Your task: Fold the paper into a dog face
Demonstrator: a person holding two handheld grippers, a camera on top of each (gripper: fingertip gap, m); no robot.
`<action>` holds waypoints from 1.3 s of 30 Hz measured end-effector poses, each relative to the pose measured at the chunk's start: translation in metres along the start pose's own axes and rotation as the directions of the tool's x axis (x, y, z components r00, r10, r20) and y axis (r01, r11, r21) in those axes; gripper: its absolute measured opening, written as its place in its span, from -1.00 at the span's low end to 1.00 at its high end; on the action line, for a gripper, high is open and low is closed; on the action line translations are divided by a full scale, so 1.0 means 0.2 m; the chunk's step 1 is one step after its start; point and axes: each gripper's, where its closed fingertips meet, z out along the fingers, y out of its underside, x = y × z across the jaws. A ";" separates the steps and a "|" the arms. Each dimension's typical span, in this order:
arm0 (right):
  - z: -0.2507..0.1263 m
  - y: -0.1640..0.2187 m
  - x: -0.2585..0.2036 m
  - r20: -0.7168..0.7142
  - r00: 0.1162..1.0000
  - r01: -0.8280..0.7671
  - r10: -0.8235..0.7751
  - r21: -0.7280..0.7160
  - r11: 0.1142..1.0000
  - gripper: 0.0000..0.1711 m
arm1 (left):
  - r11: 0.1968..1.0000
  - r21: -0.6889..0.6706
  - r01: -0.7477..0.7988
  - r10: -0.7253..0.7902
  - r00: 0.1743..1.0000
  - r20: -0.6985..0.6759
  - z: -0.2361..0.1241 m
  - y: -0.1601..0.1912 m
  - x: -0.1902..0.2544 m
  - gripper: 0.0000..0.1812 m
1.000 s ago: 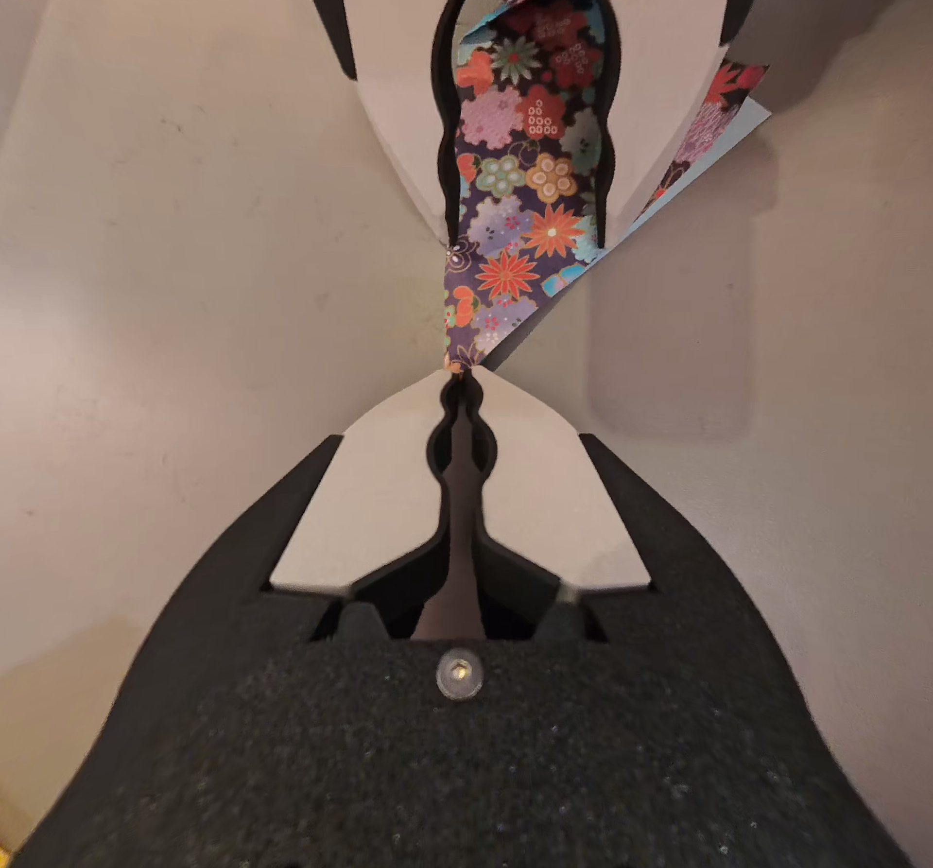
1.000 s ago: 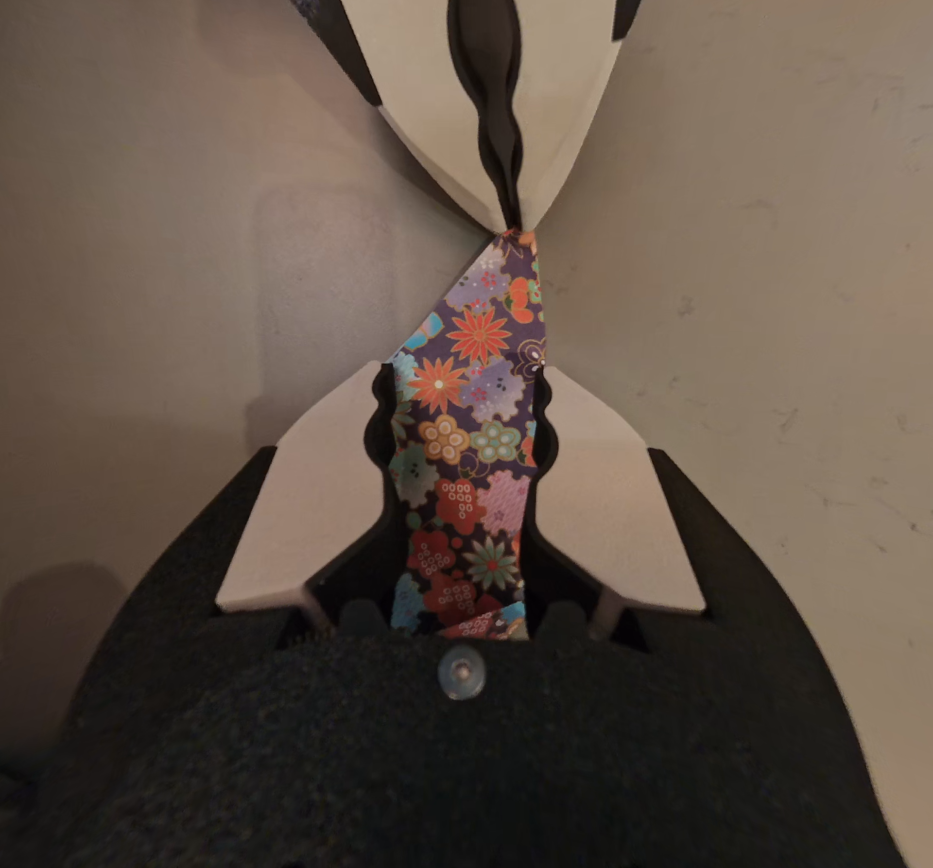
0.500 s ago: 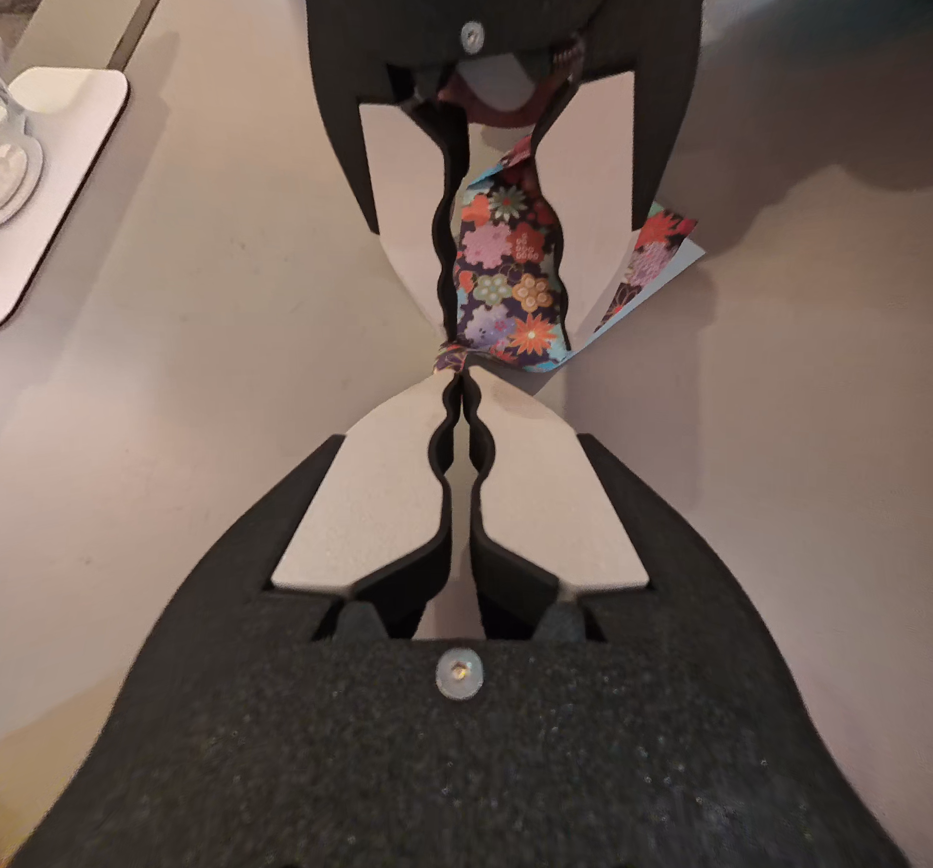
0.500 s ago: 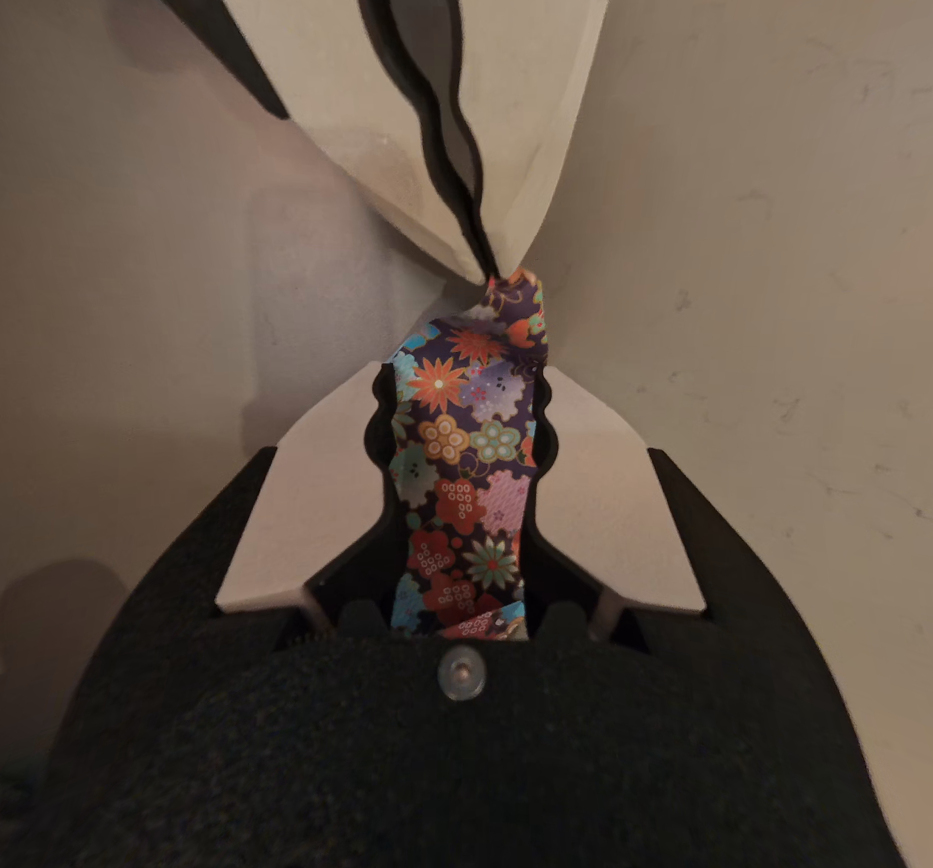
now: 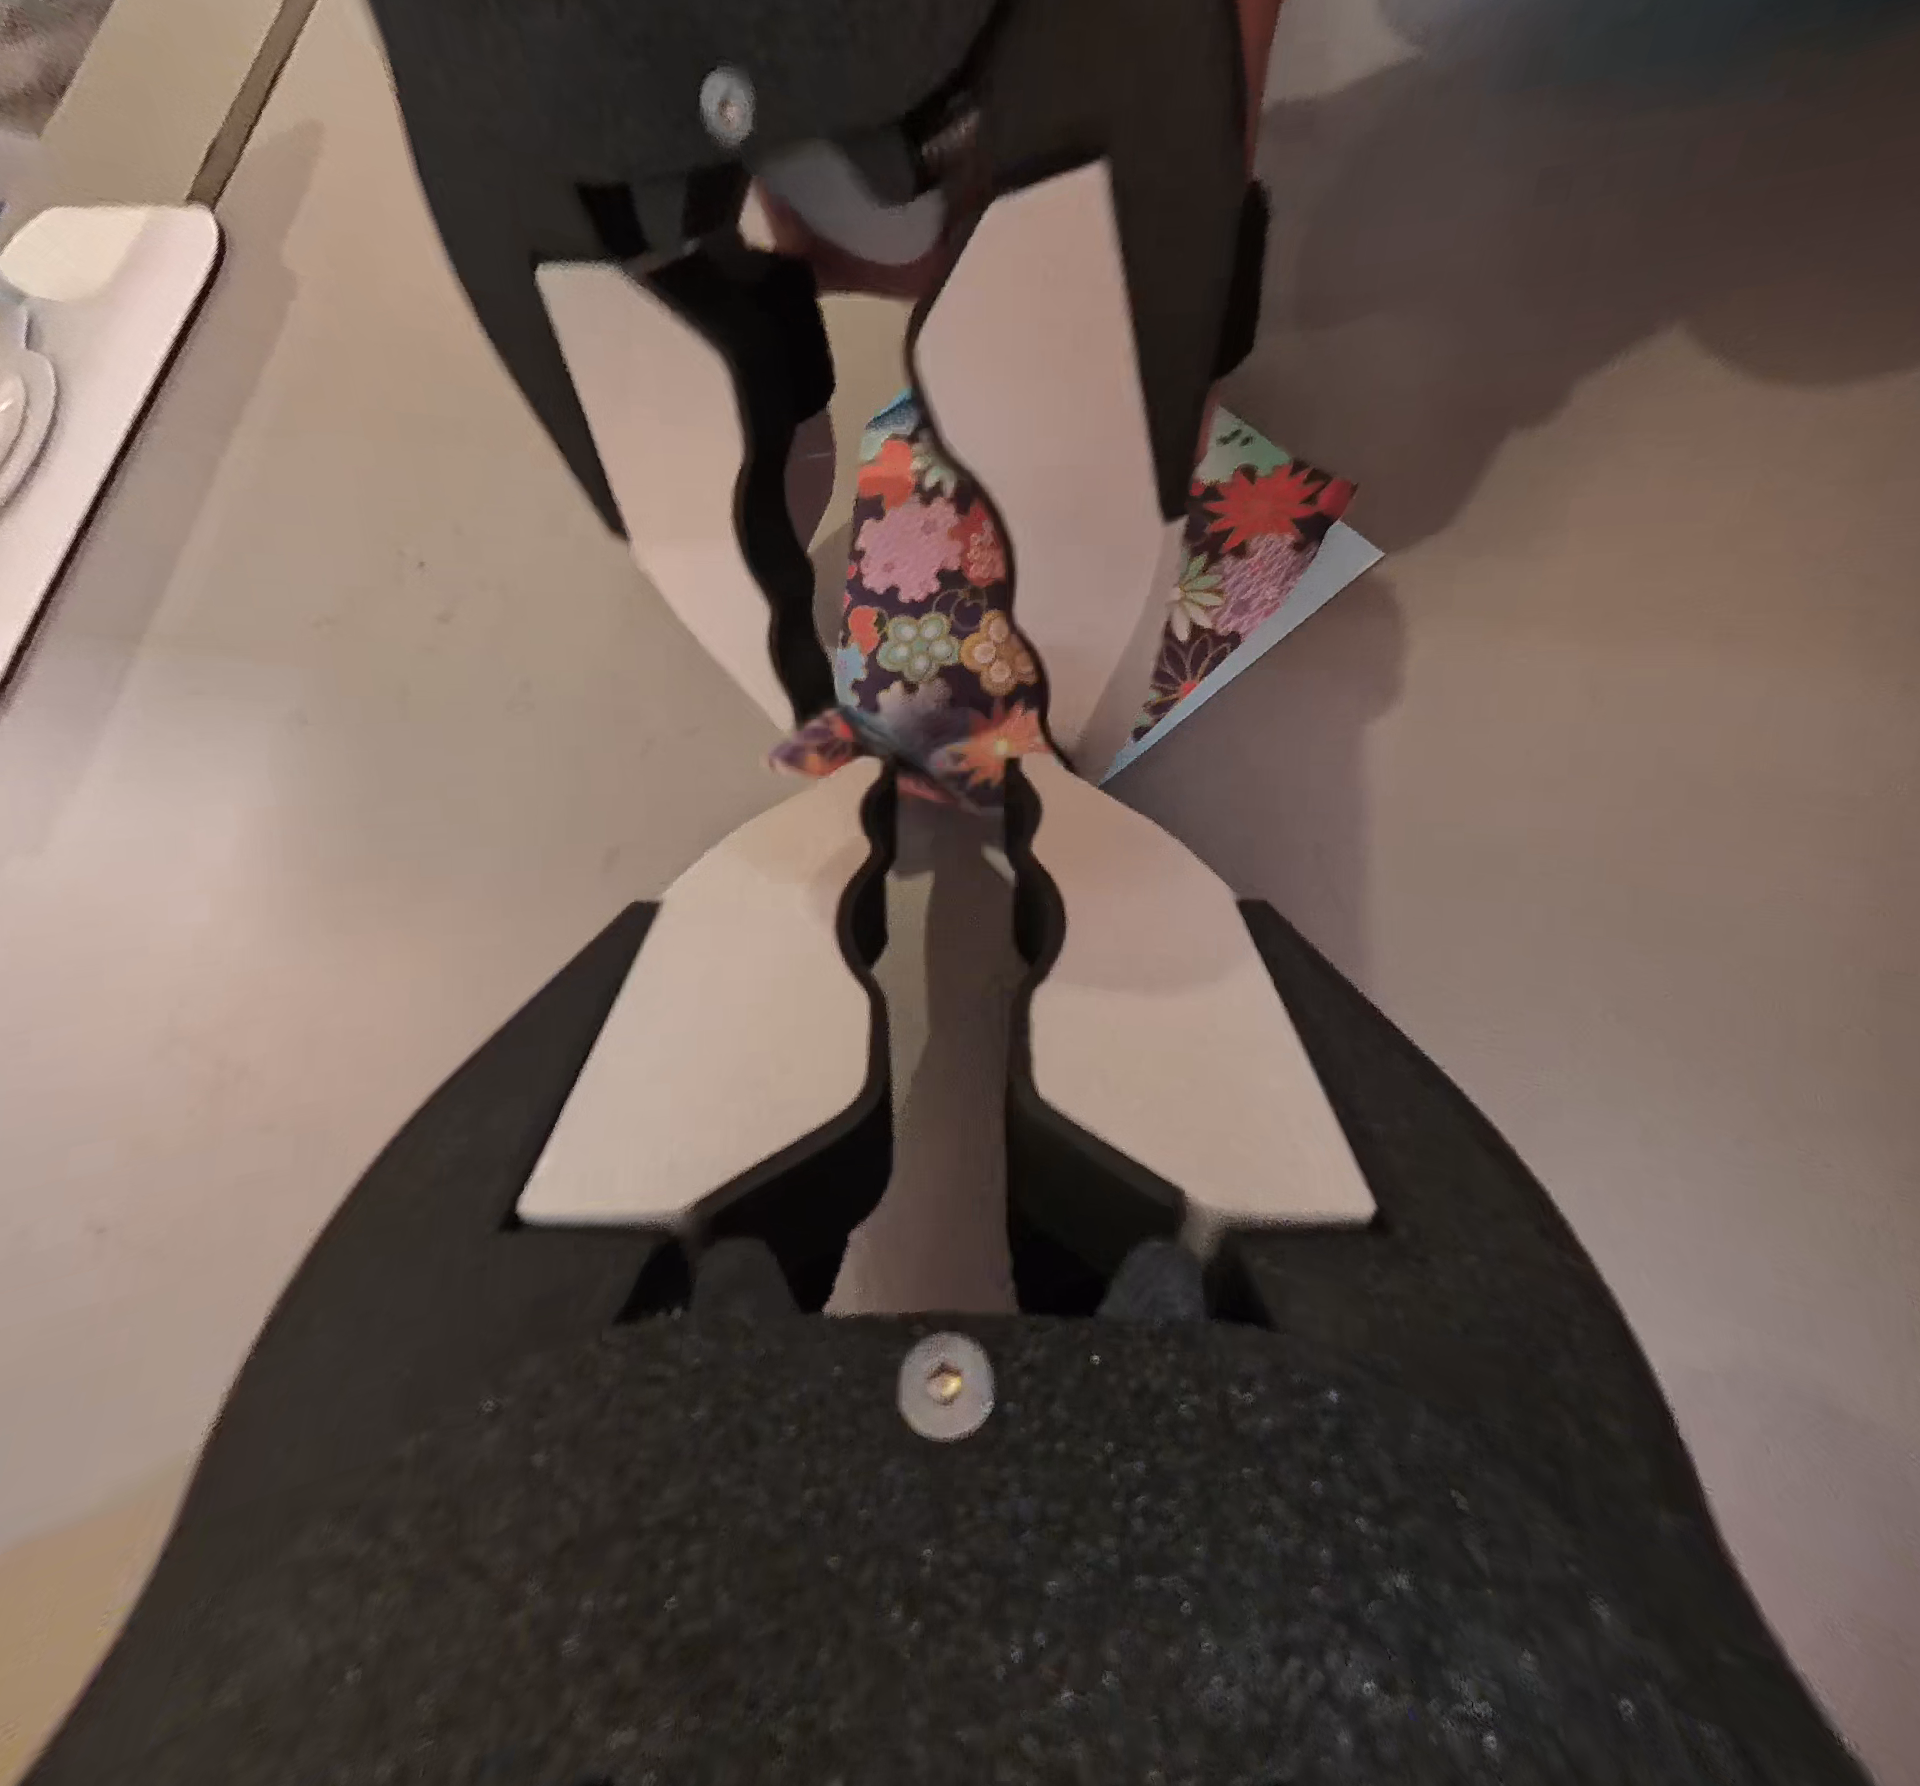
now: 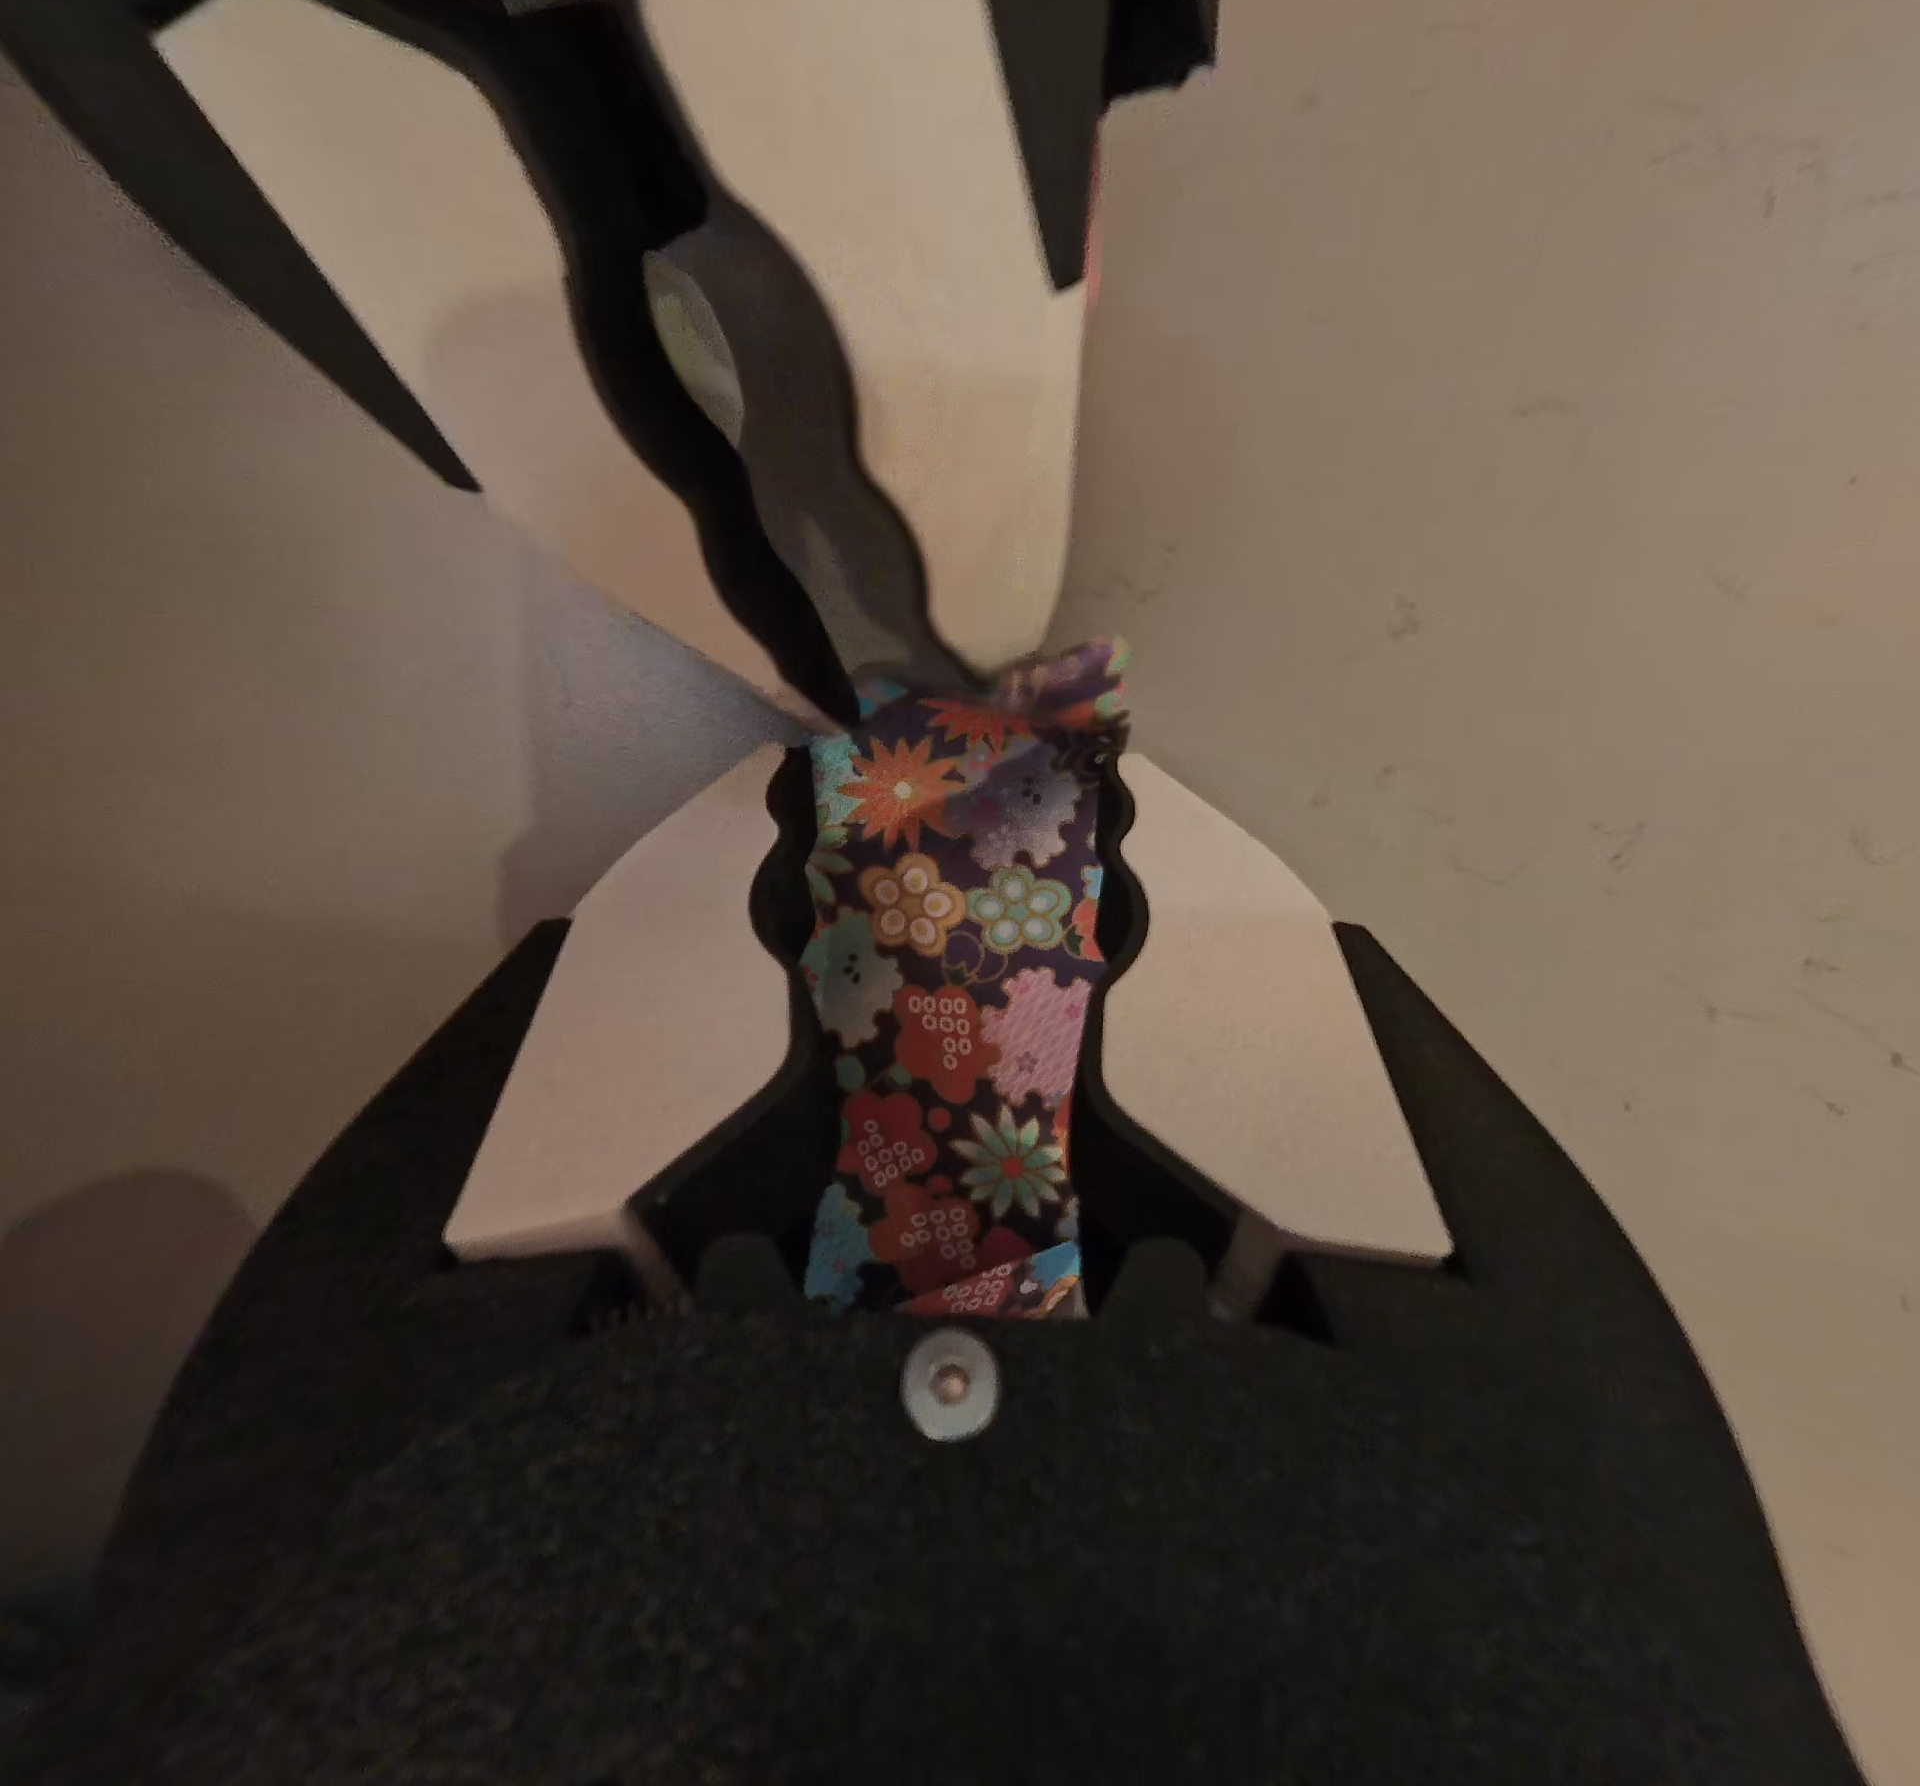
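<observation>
The right gripper's [image 6: 951,760] jaws gripped the floral paper [image 6: 961,967] between them, above the worktop [image 6: 1507,593]. The left gripper's [image 5: 951,791] jaws stood parted, their tips at the paper's crumpled end [image 5: 935,656]. A white mat [image 5: 94,334] lay far left.

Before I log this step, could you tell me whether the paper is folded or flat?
Folded: the paper stands doubled between the right gripper's fingers, its tip crumpled.
</observation>
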 end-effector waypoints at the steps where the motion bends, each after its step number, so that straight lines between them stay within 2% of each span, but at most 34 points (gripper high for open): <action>1: 0.00 0.00 0.00 0.000 1.000 0.000 0.000 0.000 1.000 -0.40 | 0.999 -0.019 0.034 -0.034 0.999 0.001 0.01 0.03 -0.01 -0.74; 5: 0.00 0.00 0.00 0.000 1.000 -0.001 0.001 0.002 1.000 -0.40 | 0.986 -0.037 0.163 -0.164 0.986 -0.027 0.02 0.07 -0.03 -0.65; 8: 0.00 0.00 0.00 0.000 1.000 -0.002 0.002 0.002 1.000 -0.40 | 0.985 -0.047 0.169 -0.170 0.985 -0.026 0.03 0.07 -0.04 -0.64; 12: 0.00 0.00 0.00 0.000 1.000 -0.002 0.002 -0.002 1.000 -0.40 | 0.988 -0.062 0.141 -0.141 0.990 0.002 0.05 0.05 -0.06 -0.66; 15: 0.00 0.00 0.00 -0.001 1.000 -0.003 0.003 0.003 1.000 -0.40 | 0.993 -0.063 0.104 -0.105 0.994 -0.011 0.05 0.03 -0.04 -0.86; 20: 0.00 0.00 0.00 -0.002 1.000 -0.005 0.005 0.021 1.000 -0.41 | 0.989 -0.096 -0.109 0.118 0.988 0.099 0.04 0.03 -0.04 -0.93; 23: 0.00 0.00 0.00 -0.002 1.000 -0.002 0.002 0.029 1.000 -0.41 | 0.977 -0.123 -0.174 0.189 0.974 0.124 0.05 0.03 -0.04 -0.98; 30: -0.02 0.03 0.00 -0.017 1.000 -0.016 0.017 0.003 1.000 -0.38 | 0.960 -0.161 -0.229 0.249 0.961 0.121 0.06 0.04 -0.02 -1.00; 36: -0.10 0.01 -0.04 -0.043 0.997 -0.059 0.063 0.082 0.995 -0.53 | 0.967 -0.160 -0.200 0.222 0.967 0.129 0.06 0.03 -0.03 -1.00; 39: -0.07 0.07 -0.04 -0.043 0.997 -0.070 0.071 0.028 0.997 -0.60 | 0.968 -0.149 -0.203 0.223 0.966 0.131 0.06 0.02 -0.02 -1.00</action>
